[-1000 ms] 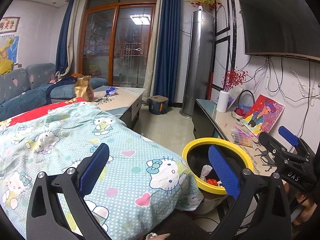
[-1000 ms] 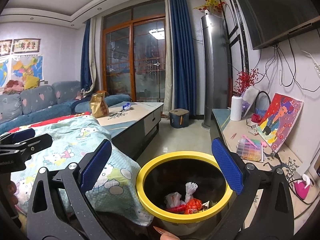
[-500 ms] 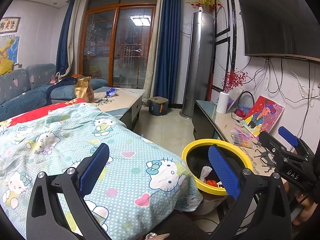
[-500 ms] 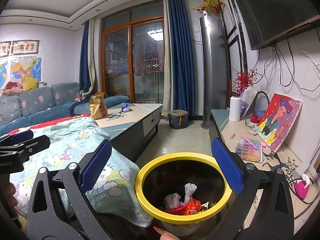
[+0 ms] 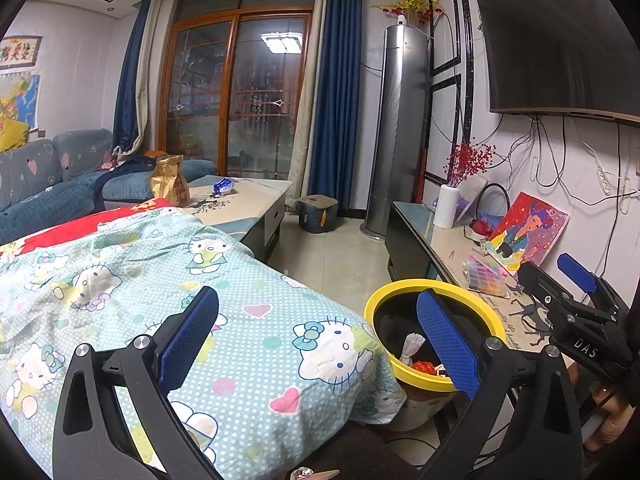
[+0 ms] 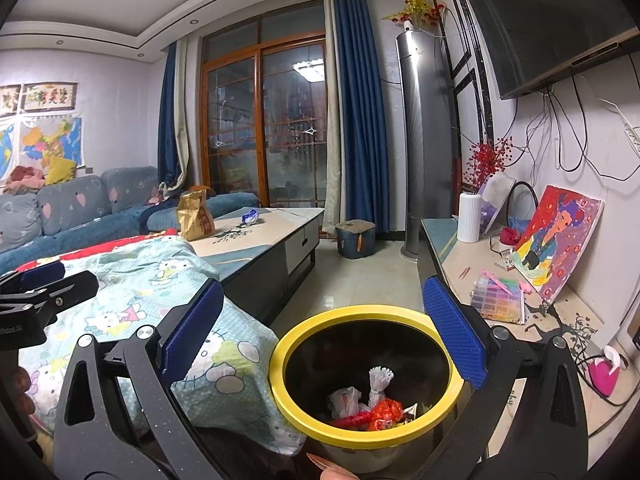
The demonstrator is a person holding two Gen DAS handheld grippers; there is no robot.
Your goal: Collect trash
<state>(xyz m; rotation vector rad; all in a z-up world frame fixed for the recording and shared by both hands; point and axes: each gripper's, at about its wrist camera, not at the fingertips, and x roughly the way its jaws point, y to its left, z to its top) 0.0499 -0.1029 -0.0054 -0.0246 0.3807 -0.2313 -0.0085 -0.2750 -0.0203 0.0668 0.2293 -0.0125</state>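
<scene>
A bin with a yellow rim [image 6: 280,344] [image 5: 372,308] stands on the floor beside the cloth-covered table. Inside lie red, white and clear wrappers [image 6: 368,400]. My right gripper [image 6: 320,332] is open and empty, just above the bin. My left gripper [image 5: 316,332] is open and empty, over the Hello Kitty cloth [image 5: 120,272], left of the bin. A brown paper bag [image 5: 170,180] and a blue wrapper [image 5: 223,187] sit on the far coffee table [image 5: 248,200].
A TV bench [image 6: 464,264] on the right carries a white vase, a painting and a bead box. A blue sofa [image 6: 80,208] is at the left. A small stool [image 6: 355,238] and a tall air conditioner [image 6: 424,140] stand at the back.
Both views have shifted only slightly; the bin sits a little lower in the right wrist view. Both grippers stay open and empty.
</scene>
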